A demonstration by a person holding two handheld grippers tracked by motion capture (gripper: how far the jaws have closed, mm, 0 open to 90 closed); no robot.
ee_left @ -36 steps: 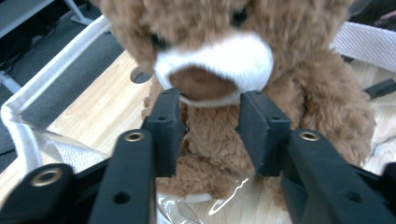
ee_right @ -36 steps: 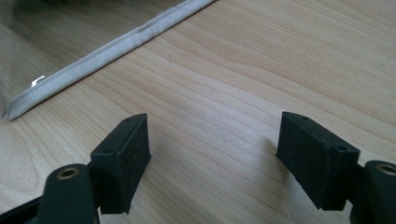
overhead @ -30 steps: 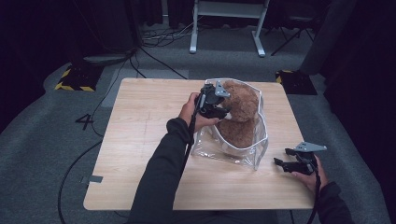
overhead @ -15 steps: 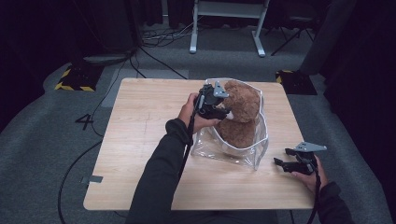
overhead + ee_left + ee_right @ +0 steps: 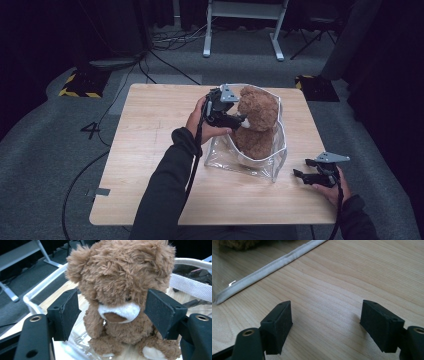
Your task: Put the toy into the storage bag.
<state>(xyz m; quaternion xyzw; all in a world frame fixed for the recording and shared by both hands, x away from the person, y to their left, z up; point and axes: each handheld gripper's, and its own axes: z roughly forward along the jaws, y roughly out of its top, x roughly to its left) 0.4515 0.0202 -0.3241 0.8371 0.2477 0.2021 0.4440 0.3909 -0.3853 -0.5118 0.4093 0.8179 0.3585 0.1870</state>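
While the high view is looking down on the wooden table (image 5: 150,150), the teddy bear (image 5: 256,125) is sitting upright inside the clear bag (image 5: 245,160), its long axis running roughly vertical, and the left gripper (image 5: 239,121) is hovering right at its face; the right gripper (image 5: 301,175) is resting well apart, near the table's right edge, so the left hand (image 5: 202,120) is plainly the nearer one. Along the left gripper view, the bear (image 5: 120,297) is facing straight into the camera, head between the two spread pads (image 5: 66,312) (neither appears to be pressing the fur, so the jaws are standing open around it rather than gripping), with the bag's white trim (image 5: 192,285) arching behind. Through the right gripper view, the jaws are likewise gaping over bare wood (image 5: 337,290), holding nothing, with the bag's seamed edge (image 5: 269,267) lying ahead and to their left.
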